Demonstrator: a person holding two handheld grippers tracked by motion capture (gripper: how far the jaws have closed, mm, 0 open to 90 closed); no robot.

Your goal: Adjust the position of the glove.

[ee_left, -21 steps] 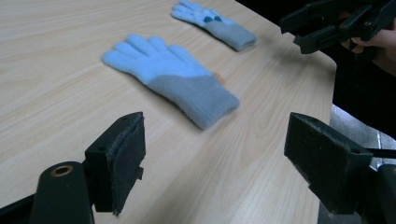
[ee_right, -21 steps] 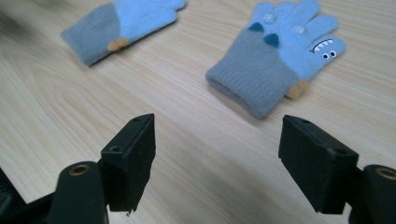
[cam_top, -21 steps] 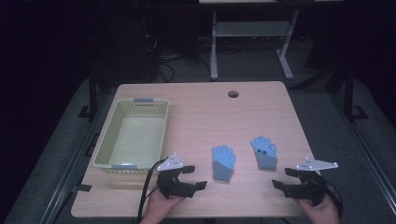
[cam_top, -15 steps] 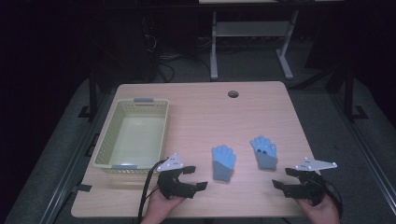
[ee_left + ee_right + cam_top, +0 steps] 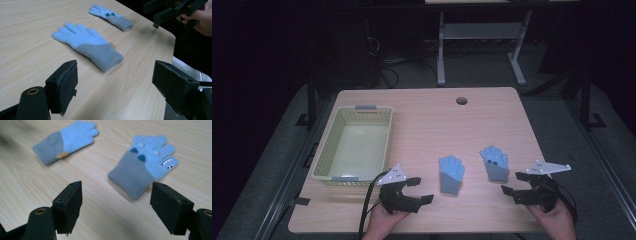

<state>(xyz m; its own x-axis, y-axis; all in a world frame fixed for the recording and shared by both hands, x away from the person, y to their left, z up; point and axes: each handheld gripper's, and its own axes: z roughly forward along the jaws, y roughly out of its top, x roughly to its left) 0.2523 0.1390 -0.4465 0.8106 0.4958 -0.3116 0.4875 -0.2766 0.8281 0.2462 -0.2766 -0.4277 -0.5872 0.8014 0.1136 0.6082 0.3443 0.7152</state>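
Note:
Two light-blue knit gloves with grey cuffs lie flat on the wooden table (image 5: 437,125), fingers pointing away from me. The plain glove (image 5: 451,173) (image 5: 87,43) (image 5: 66,138) is just ahead of my left gripper (image 5: 423,190) (image 5: 116,75), whose jaws stand wide apart with nothing between them. The glove with a monster face (image 5: 494,162) (image 5: 145,162) (image 5: 111,17) lies in front of my right gripper (image 5: 511,182) (image 5: 116,197), which is open and holds nothing. Both grippers hover near the table's front edge, each held in a hand.
A pale yellow-green plastic basket (image 5: 324,150) stands at the left of the table, nothing inside it. A round cable hole (image 5: 461,100) sits near the far edge. Behind the table stands a metal frame (image 5: 479,35) on dark floor.

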